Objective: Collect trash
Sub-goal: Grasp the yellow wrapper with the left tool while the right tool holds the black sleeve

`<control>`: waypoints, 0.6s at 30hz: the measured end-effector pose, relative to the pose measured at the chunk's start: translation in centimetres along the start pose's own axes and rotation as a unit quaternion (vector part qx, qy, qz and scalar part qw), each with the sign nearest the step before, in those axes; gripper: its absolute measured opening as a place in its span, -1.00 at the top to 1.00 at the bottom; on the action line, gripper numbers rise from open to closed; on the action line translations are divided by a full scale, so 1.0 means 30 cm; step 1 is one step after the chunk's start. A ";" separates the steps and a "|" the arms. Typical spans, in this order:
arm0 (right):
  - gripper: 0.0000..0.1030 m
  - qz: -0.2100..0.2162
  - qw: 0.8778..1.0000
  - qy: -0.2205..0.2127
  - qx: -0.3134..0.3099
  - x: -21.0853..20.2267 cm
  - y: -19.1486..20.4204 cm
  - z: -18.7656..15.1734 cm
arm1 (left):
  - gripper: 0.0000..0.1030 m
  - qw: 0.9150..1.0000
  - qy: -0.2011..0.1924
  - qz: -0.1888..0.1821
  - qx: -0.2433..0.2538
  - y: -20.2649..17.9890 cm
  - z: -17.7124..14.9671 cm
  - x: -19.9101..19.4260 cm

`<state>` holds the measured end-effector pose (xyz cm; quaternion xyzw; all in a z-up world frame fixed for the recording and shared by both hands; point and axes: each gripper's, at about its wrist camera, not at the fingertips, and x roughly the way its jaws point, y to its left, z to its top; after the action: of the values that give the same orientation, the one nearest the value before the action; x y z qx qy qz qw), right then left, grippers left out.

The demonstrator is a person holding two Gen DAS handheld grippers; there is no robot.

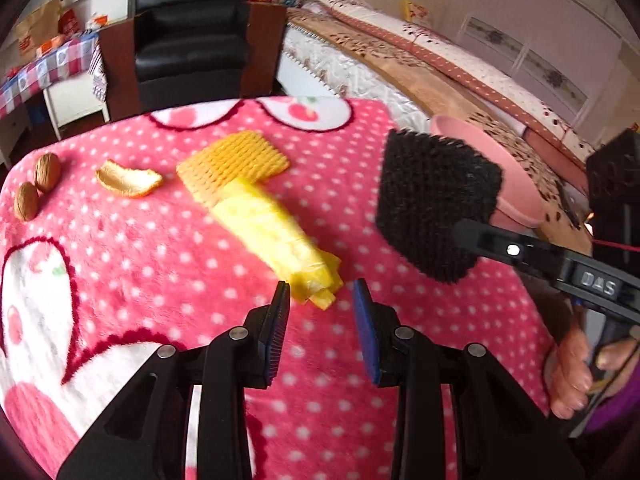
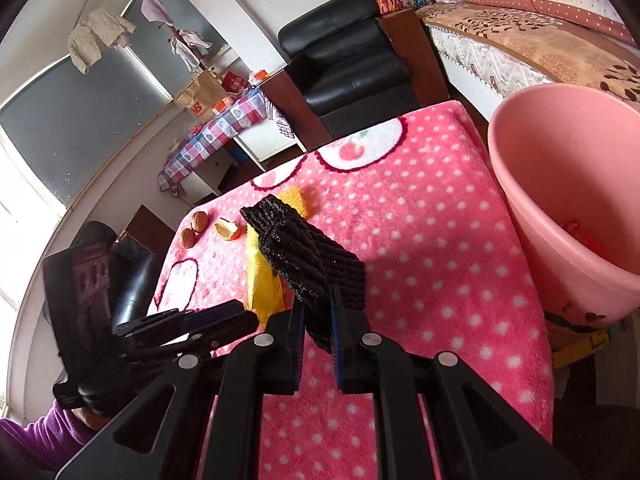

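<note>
The raised letters "DAS" are showing on the black plastic finger of the right gripper, which is reaching in from the right of the left gripper's view. Far ahead and to the left of the right gripper, a brown paper shopping bag on the checked-cloth side table is carrying a red "NB" logo. Other print on the red packets beside it is staying too small to read.
</note>
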<state>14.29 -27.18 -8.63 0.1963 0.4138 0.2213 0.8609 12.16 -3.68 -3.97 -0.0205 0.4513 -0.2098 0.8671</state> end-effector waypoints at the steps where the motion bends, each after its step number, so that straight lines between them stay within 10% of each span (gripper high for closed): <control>1: 0.79 0.000 1.000 0.000 0.001 0.000 -0.002 -0.004 | 0.36 1.000 -0.005 0.003 -0.001 -0.004 0.000 -0.009; 11: 0.79 -0.005 1.000 0.007 0.000 0.019 -0.007 -0.022 | 0.36 0.988 0.009 0.027 -0.152 0.087 0.034 0.029; 18: 0.78 -0.012 1.000 0.004 0.012 0.012 -0.037 -0.030 | 0.36 0.987 0.010 0.052 -0.153 0.039 0.067 0.082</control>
<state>14.01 -27.74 -9.96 0.2010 0.4226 0.2063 0.8593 15.38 -3.88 -4.96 -0.1274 0.4874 -0.0928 0.8589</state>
